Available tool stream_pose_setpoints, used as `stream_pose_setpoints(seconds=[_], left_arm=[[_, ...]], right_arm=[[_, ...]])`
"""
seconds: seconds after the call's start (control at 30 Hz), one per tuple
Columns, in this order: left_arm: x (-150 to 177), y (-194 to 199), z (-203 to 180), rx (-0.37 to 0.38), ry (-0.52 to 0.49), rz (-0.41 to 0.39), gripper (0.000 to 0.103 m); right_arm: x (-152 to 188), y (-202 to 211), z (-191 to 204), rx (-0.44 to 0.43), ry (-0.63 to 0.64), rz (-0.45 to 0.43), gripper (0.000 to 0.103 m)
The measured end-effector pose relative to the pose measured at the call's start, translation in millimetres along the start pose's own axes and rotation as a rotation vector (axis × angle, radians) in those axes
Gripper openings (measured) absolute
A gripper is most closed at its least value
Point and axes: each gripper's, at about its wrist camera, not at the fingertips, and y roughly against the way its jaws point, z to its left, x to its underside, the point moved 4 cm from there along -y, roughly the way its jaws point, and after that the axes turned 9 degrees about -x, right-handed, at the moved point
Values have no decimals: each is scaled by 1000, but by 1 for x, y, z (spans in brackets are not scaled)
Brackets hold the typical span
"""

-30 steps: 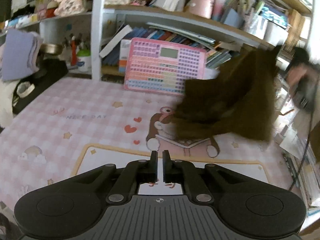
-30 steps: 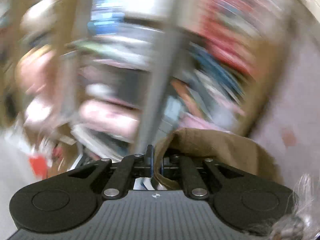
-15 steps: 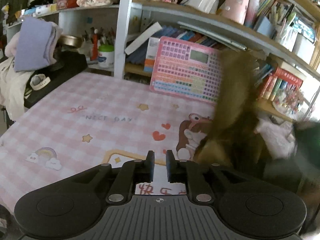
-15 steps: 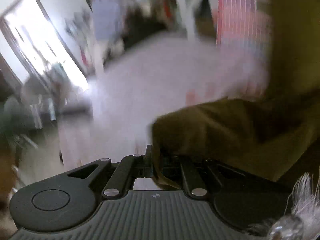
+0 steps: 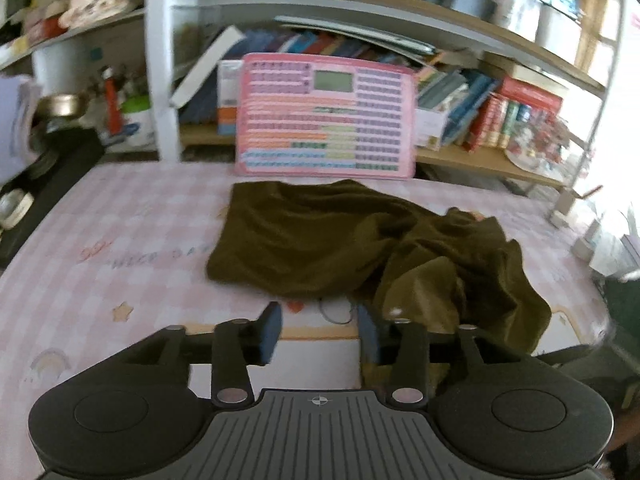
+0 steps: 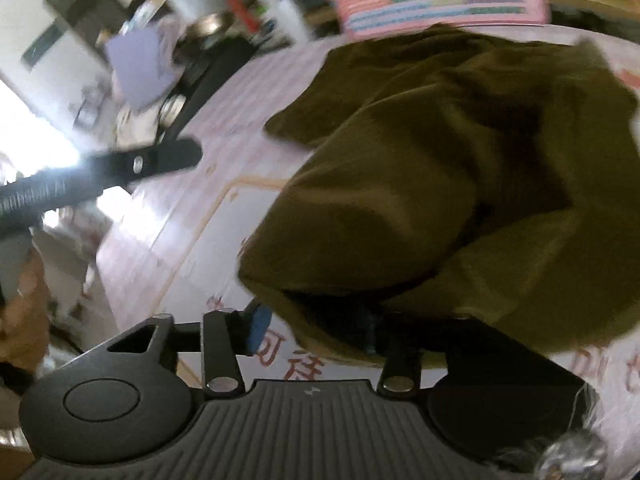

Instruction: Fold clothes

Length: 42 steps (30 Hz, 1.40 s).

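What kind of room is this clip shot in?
Probably a child's bedroom or study: crowded bookshelves, a pink toy keyboard, and a pink cartoon mat under the brown garment.

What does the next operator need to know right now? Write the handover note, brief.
Left gripper: open, holding nothing, hovering at the near edge of the olive-brown cloth garment.
Right gripper: open; the garment's near edge drapes over its right finger, no grip.
Garment: lying crumpled on the pink checked cartoon table mat, in front of the pink keyboard toy board; flatter on the left, bunched on the right.
Done: garment laid on the mat.
Left: spread it flat, then make every fold.
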Motion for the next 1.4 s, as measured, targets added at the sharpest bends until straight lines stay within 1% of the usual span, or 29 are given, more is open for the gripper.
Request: stream_pose_setpoints(seconds=[0.13,0.17,0.2,0.27,0.3,0.37,0.43,0.57,0.67,0.93,1.1,1.13,1.27,1.4], left_arm=[[2,-8,-5,16,-6,22,47],[3,-10,-6,17,-6,27,47],[2,-11,-6,17,-5,31,47],[2,-12,-8,20,-6,33,47],[2,-12,-8,22,-7,32,47],[0,-13,-10,23,-7,29,47],[-1,-13,-11,22,-8,26,47],[-1,-13,-14,14,-6,26,47],[-1,-14,-17,9,-4,27,47],[3,-12,-26,4,-5,32,47],[5,-10,-25,-11,6,31,47],[5,-9,-25,-15,9,30,47],[4,-11,-27,-10,6,30,47],[2,-13,-29,-4,3,31,47]], right_arm=[[1,24,-21,-30,-133,-92,63],[1,29,-25,-30,-160,-113,65],[2,34,-29,-28,-186,-134,65],[3,44,-37,-21,-234,-177,70],[3,51,-40,-15,-256,-199,71],[0,59,-48,10,-296,-242,74],[-1,68,-58,36,-323,-277,74],[-5,80,-76,46,-385,-324,74],[-6,82,-85,45,-416,-331,74],[-16,78,-83,29,-408,-334,74],[-19,82,-91,52,-433,-372,74],[-19,83,-92,57,-439,-380,73],[-29,105,-89,187,-353,-484,72],[-45,94,-90,229,-239,-421,75]])
